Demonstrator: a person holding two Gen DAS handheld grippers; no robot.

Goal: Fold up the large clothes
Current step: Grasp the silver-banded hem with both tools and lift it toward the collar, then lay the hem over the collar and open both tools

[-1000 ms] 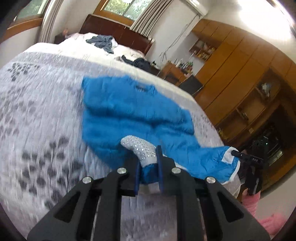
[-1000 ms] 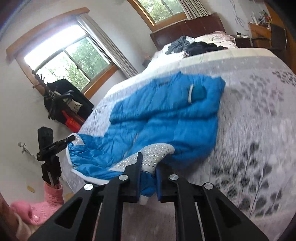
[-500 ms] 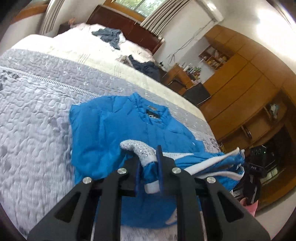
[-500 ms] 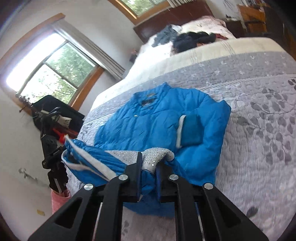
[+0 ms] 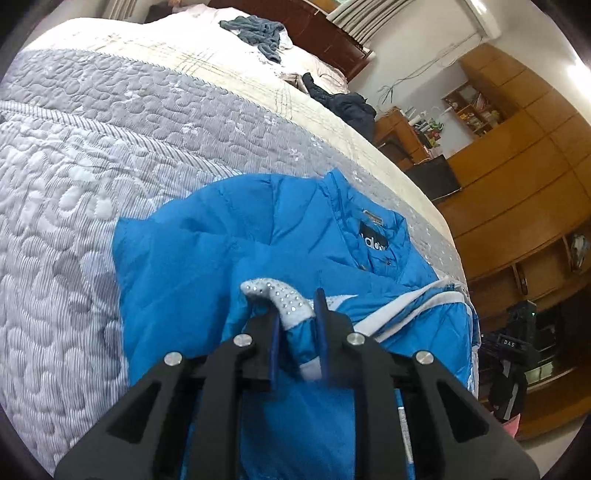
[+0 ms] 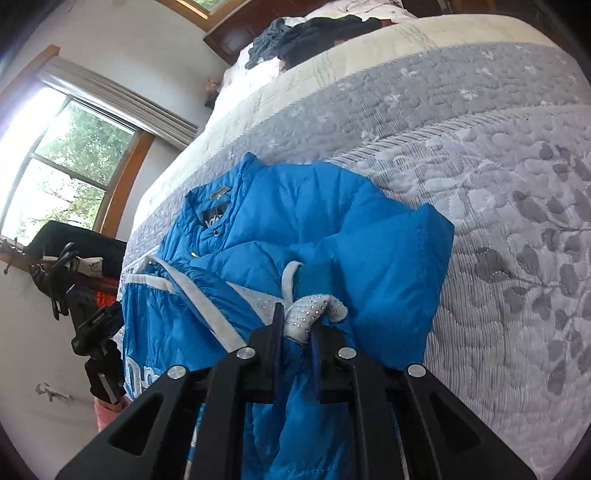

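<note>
Since the earlier frame both grippers have carried the lower hem of the blue jacket point(image 5: 207, 266) farther up, so its bottom half now hangs lifted over the chest part, and the collar lies closer to both cameras. One jacket is present, lying on the grey quilted bedspread point(image 5: 74, 155) near the foot edge of the bed. The left gripper point(image 5: 297, 328) is closed narrowly on a hem corner with grey studded lining, and the right gripper point(image 6: 297, 332) pinches the other hem corner in the same way. One sleeve cuff point(image 6: 314, 277) is folded across the jacket front. Two piles of dark clothes point(image 5: 258, 31) lie far away near the headboard, well apart from the jacket. To the left of the jacket, in the left wrist view, the bedspread is bare and wide; on the other side the bed edge runs just beside the jacket. One wooden cabinet point(image 5: 517, 166) stands beyond that edge, and one window point(image 6: 62, 162) shows in the right wrist view.
</note>
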